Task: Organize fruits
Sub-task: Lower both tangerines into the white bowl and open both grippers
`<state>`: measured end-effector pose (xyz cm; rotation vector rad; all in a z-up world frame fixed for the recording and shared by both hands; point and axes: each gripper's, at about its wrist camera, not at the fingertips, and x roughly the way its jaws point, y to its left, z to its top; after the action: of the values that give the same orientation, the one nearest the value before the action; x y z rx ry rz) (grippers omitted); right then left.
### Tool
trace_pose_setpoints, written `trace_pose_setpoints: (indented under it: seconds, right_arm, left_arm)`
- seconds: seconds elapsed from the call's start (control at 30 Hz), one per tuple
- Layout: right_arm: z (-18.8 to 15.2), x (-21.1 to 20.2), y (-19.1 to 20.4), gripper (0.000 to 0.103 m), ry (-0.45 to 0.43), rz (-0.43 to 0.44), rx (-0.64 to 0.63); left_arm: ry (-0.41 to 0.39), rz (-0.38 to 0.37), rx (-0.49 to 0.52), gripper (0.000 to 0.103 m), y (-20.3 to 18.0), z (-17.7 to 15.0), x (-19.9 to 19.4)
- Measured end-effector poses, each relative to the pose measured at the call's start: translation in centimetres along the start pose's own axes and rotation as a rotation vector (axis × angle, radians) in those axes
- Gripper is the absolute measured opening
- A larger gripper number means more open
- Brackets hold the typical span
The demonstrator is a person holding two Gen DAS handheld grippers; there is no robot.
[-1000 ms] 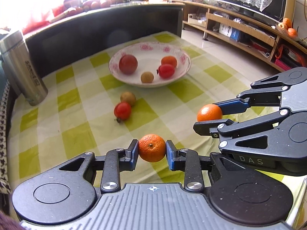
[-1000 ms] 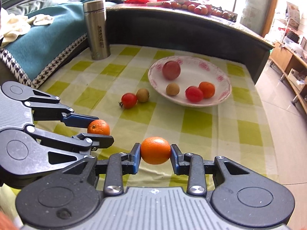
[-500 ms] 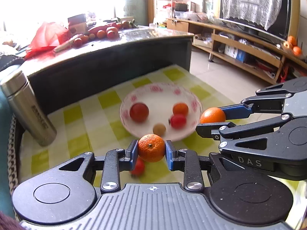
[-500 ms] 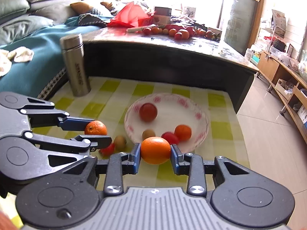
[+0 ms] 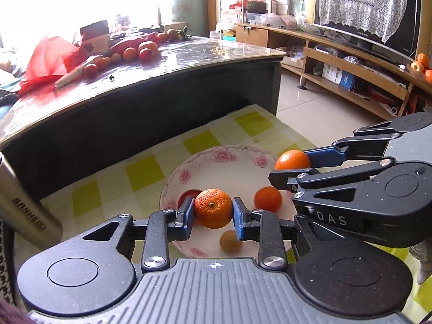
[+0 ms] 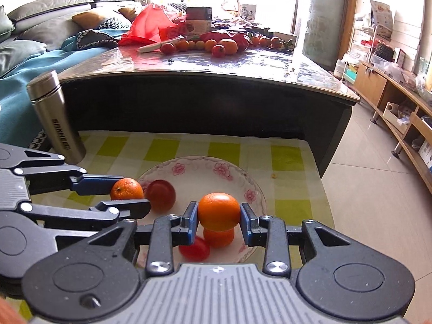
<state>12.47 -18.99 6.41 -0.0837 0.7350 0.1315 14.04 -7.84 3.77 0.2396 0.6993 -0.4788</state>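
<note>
left tool: blue pads clamp a dimpled mandarin with a stem scar, held over the near-left rim of the bowl. right tool: pads clamp a smoother, glossier orange, held over the bowl's near-right part. the bowl is glazed, with pink flower prints, on the checked yellow-green cloth near the worktop's far edge. inside it, partly hidden behind tool fingers: a dark red round fruit, a red tomato, a small orange fruit, and a tan round fruit, kind unclear. a brushed steel flask stands at the far-left corner.
</note>
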Motion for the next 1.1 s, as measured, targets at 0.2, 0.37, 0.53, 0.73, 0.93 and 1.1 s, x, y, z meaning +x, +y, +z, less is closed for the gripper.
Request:
trace_pose_setpoints:
  seconds: [0.2,0.37,0.53,0.73,0.93,1.1]
  right_arm:
    - [0.4,2.7,-0.2,0.037,0.025,-0.001,-0.015]
    - [0.4,4.1,-0.7,0.037,0.036,-0.013,-0.026]
    - [0.5,4.9,-0.9,0.037,0.038,-0.009,-0.032]
    - [0.4,5.9,-0.6,0.037,0.050,0.000,-0.041]
    - [0.2,6.6,-1.2,0.037,0.061,0.012,-0.001]
    - [0.5,6.7,-0.8,0.038,0.054,0.053,0.014]
  left_arm:
    - [0.027,-0.005,-0.032,0.036,1.2,0.1,2.2]
    - [0.033,-0.009,-0.040,0.036,1.3,0.2,3.2]
    - [0.034,-0.005,-0.040,0.036,1.4,0.2,3.5]
    - [0.048,0.007,-0.042,0.036,1.5,-0.1,3.9]
    - [0.062,-0.003,-0.040,0.038,1.4,-0.3,4.4]
    - [0.052,-0.005,0.018,0.055,0.2,-0.5,4.4]
